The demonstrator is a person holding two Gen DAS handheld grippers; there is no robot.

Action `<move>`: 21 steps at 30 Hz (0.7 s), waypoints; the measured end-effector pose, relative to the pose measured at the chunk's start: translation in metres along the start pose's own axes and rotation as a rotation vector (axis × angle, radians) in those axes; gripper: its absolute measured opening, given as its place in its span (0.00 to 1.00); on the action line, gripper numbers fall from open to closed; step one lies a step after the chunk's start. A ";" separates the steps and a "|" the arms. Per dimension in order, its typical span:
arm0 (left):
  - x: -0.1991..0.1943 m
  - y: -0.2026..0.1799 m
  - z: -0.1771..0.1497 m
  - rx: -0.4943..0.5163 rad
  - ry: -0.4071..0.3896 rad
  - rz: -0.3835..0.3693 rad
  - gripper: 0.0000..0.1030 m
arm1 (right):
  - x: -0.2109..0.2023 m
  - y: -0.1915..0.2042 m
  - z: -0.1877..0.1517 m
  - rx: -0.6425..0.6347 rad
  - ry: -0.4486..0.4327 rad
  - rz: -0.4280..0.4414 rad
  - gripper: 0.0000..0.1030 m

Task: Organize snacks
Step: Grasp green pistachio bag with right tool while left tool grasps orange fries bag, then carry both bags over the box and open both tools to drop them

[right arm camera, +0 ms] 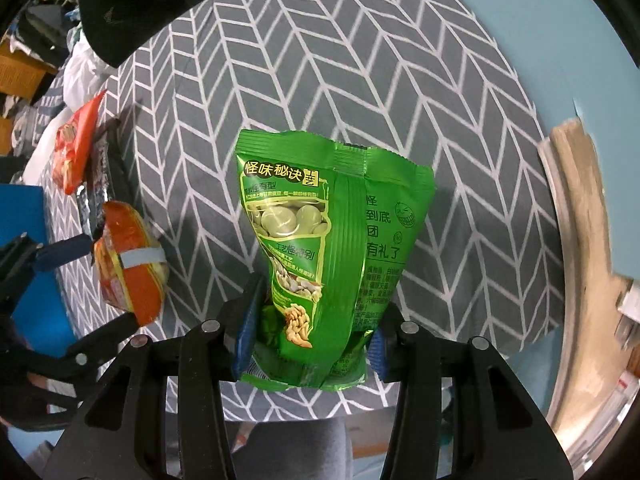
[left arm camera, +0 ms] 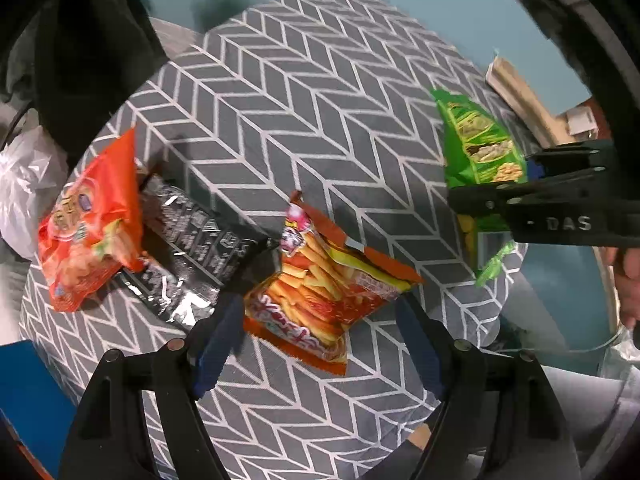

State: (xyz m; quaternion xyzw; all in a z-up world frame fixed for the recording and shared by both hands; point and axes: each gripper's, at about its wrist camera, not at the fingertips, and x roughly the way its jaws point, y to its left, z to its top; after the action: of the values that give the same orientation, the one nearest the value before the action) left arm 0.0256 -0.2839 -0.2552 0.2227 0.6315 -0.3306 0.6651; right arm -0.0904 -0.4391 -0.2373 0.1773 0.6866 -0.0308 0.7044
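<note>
An orange fries bag (left arm camera: 324,280) lies on the round table with the grey herringbone cloth (left arm camera: 300,100). My left gripper (left arm camera: 316,312) points down over it, open, a blue pad (left arm camera: 218,340) on either side of the bag and not pressing it. To the left lie a black bag (left arm camera: 192,240) and, partly on top of it, an orange-red bag (left arm camera: 92,224). My right gripper (right arm camera: 312,332) is shut on the lower part of a green snack bag (right arm camera: 320,240), held upright above the table's near edge. In the left wrist view that bag (left arm camera: 480,144) and the right gripper (left arm camera: 480,208) are at the right.
A white plastic bag (left arm camera: 20,188) and dark cloth (left arm camera: 88,40) lie beyond the table's left side. A blue object (left arm camera: 28,392) sits at the lower left. A wooden piece (left arm camera: 520,100) stands on the teal floor past the right edge. A hand (left arm camera: 628,280) holds the right gripper.
</note>
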 end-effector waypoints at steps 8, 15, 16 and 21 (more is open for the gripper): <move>0.018 -0.012 0.010 -0.021 -0.013 0.055 0.73 | 0.001 -0.006 -0.009 0.007 0.001 -0.001 0.44; 0.021 -0.008 0.018 -0.092 -0.041 0.056 0.45 | 0.007 0.022 -0.007 -0.040 -0.004 -0.015 0.44; 0.019 -0.006 0.017 -0.110 -0.046 0.053 0.45 | 0.006 0.024 -0.007 -0.047 -0.004 -0.016 0.44; 0.005 0.005 0.009 -0.183 -0.073 0.027 0.44 | 0.007 0.046 -0.003 -0.086 -0.008 -0.028 0.44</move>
State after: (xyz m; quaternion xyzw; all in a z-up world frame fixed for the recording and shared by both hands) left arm 0.0354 -0.2881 -0.2598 0.1572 0.6315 -0.2705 0.7094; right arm -0.0796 -0.3936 -0.2340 0.1371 0.6869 -0.0115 0.7136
